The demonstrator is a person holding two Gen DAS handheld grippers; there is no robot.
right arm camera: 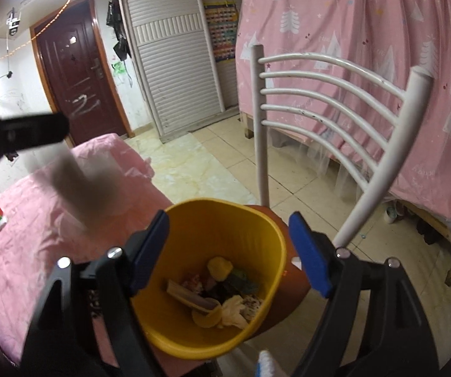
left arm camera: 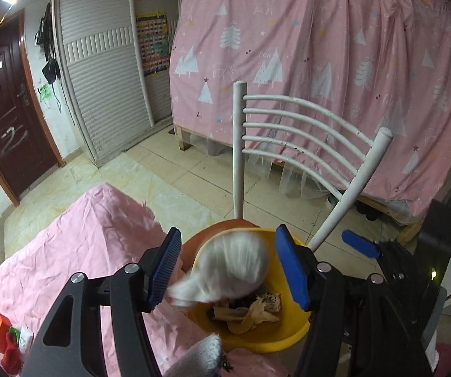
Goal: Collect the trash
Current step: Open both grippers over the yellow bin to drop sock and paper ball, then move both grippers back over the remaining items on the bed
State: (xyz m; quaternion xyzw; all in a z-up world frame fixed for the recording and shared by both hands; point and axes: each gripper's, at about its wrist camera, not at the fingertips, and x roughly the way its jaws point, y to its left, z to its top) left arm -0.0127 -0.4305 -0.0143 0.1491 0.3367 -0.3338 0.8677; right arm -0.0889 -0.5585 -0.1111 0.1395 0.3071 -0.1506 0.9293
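Observation:
A yellow bin (right arm camera: 225, 220) stands on a chair seat and holds several scraps of trash (right arm camera: 222, 295); it also shows in the left wrist view (left arm camera: 257, 333). My left gripper (left arm camera: 228, 267) is open above the bin, and a blurred white wad of tissue (left arm camera: 228, 270) is between its fingers, falling free. The same wad (right arm camera: 84, 185) shows blurred in the right wrist view, below the left gripper's black body (right arm camera: 21, 135). My right gripper (right arm camera: 228, 254) is open and empty over the bin.
A white metal chair back (right arm camera: 335, 100) rises behind the bin. A pink-covered table (left arm camera: 68, 251) lies to the left with a red and orange packet (left arm camera: 8, 342) on it. A pink curtain (left arm camera: 320, 62) hangs behind, and a dark door (right arm camera: 74, 72) is at left.

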